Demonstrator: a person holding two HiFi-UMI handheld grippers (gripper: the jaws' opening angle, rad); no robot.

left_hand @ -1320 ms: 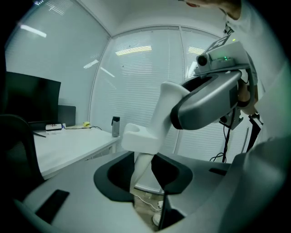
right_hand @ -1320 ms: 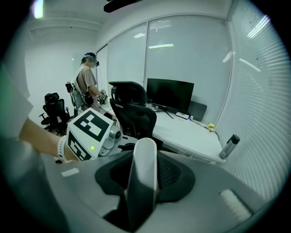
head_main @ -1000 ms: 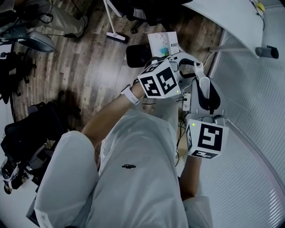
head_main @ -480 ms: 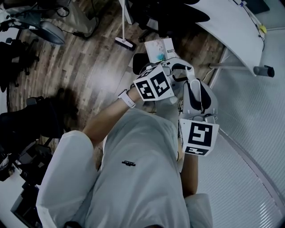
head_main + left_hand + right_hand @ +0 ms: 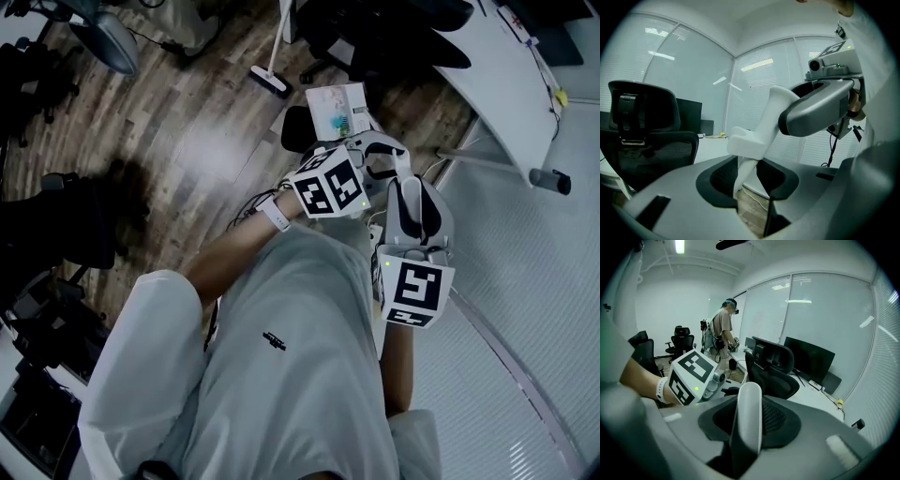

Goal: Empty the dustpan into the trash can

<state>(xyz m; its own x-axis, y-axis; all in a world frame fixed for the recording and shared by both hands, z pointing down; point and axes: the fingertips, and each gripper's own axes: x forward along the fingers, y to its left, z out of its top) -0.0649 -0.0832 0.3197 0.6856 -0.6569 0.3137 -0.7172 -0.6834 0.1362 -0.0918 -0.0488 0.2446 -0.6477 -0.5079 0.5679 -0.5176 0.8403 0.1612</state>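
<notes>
Both tongs are clamped on the dustpan's white handle [image 5: 761, 126], the right tongs [image 5: 749, 427] at its rounded top, the left tongs [image 5: 749, 174] lower, shaft slanting forward-down toward the dark pan [image 5: 296, 127]; no trash can shows.

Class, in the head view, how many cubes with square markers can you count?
2. One marker cube sits near the picture's middle, on the left gripper; the other sits lower right of it, on the right gripper. None seems hidden.
</notes>
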